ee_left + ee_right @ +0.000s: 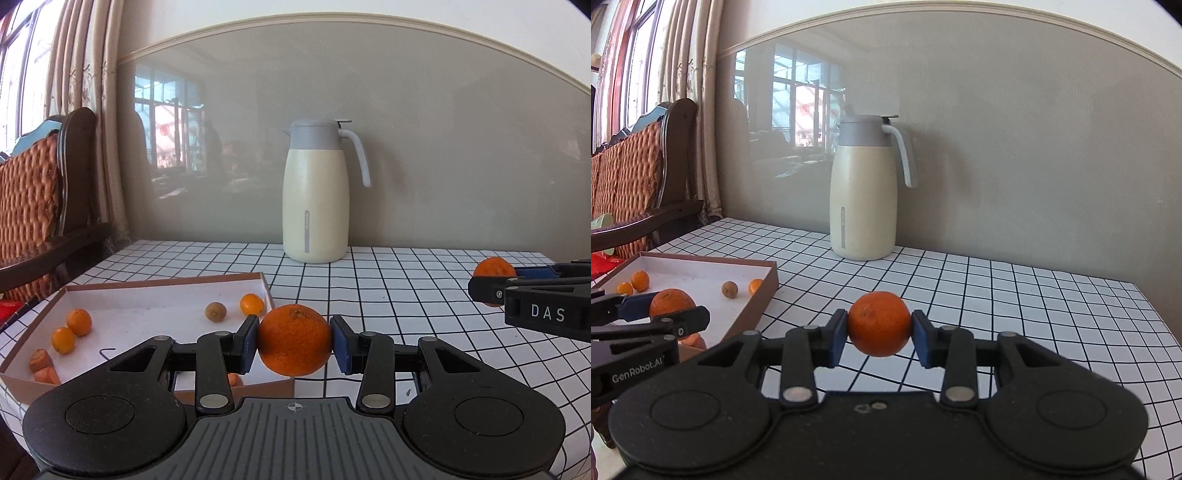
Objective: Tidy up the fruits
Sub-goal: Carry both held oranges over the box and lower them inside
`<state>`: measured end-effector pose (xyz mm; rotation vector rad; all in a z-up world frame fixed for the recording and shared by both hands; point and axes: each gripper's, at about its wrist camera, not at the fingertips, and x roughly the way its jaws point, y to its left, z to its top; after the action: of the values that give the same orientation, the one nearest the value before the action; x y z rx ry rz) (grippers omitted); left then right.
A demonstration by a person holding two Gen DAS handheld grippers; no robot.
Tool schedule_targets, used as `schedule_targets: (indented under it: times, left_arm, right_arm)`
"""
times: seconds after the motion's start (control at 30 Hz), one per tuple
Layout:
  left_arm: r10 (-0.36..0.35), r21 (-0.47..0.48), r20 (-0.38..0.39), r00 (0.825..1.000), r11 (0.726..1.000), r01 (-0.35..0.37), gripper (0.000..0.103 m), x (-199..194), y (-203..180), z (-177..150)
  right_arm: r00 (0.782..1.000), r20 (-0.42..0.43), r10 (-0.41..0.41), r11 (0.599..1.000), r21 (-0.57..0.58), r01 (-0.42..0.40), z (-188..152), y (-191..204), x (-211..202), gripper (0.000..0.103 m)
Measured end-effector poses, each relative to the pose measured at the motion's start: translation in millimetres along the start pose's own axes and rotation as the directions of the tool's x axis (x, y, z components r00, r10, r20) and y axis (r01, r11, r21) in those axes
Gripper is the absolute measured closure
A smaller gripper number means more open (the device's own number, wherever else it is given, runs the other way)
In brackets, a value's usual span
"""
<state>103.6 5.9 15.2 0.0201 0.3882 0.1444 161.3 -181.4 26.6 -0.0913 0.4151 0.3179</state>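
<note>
The task looks partly done. The shallow box point(155, 291) on the left of the checked counter point(406, 295) already holds several fruits: two small oranges point(72, 328) at its near left, another small orange point(252, 304) and a brownish kiwi-like fruit point(215, 311) toward its far right, plus some orange pieces point(42, 365) in the near corner that I cannot identify. Two larger oranges are not yet in it. The left gripper point(294, 339) has its jaws pinching one orange point(294, 339) in the air just beside the box's near right corner. The right gripper point(879, 325) has its jaws pinching a second orange point(879, 324) above the bare counter, right of the box. A cream jug point(316, 195) stands at the far side by the wall. What seems left is carrying both oranges over the box and releasing them; no other loose fruit shows on the counter.
</note>
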Motion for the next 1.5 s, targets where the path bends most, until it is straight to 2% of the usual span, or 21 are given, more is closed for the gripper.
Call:
schedule_targets:
  times: [0.43,1.07,1.5]
  left_arm:
    - [0.087,-0.032,0.029,0.996,0.996,-0.086,0.061,-15,44,-2]
    - [0.191,-0.091,0.039,0.981,0.978,-0.187,0.061,-25,107,-7]
    - [0.28,-0.118,0.053,0.959,0.955,-0.272,0.061,-22,160,1]
  right_arm:
    - [0.992,0.019,0.127,0.991,-0.034,-0.126,8,45,4,0.074]
    - [0.974,0.026,0.224,0.971,-0.088,-0.221,14,102,17,0.074]
    - [0.962,0.057,0.268,0.956,-0.142,-0.258,29,137,22,0.074]
